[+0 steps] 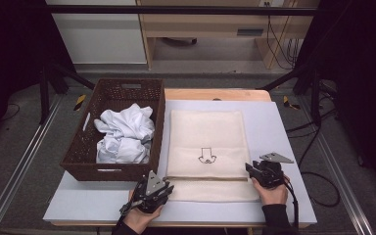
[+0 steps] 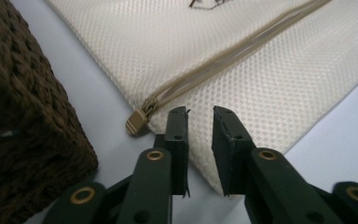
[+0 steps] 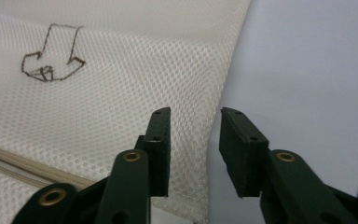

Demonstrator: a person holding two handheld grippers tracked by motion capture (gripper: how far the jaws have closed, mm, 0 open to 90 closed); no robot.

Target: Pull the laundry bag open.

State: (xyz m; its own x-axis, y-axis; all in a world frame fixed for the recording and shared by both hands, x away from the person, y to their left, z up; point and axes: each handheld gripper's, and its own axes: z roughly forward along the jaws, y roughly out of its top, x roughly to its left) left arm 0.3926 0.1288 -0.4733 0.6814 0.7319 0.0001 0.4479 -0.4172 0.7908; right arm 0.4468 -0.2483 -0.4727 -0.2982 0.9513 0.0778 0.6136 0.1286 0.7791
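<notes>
A cream mesh laundry bag (image 1: 208, 142) lies flat on the pale table mat (image 1: 274, 127), with a small line drawing (image 1: 207, 156) on it and a zipper across its near end. My left gripper (image 1: 169, 187) sits at the bag's near left corner. In the left gripper view its jaws (image 2: 200, 112) stand slightly apart over the mesh (image 2: 242, 70), just right of the tan zipper pull (image 2: 136, 122), pinching nothing. My right gripper (image 1: 248, 169) is at the bag's right edge. Its jaws (image 3: 196, 114) are open, straddling the mesh edge (image 3: 98, 116).
A dark woven basket (image 1: 81, 147) stands left of the bag, holding crumpled white clothes (image 1: 125, 134). Its corner (image 2: 23, 140) is close to my left gripper. Bare mat lies right of the bag and along the near edge.
</notes>
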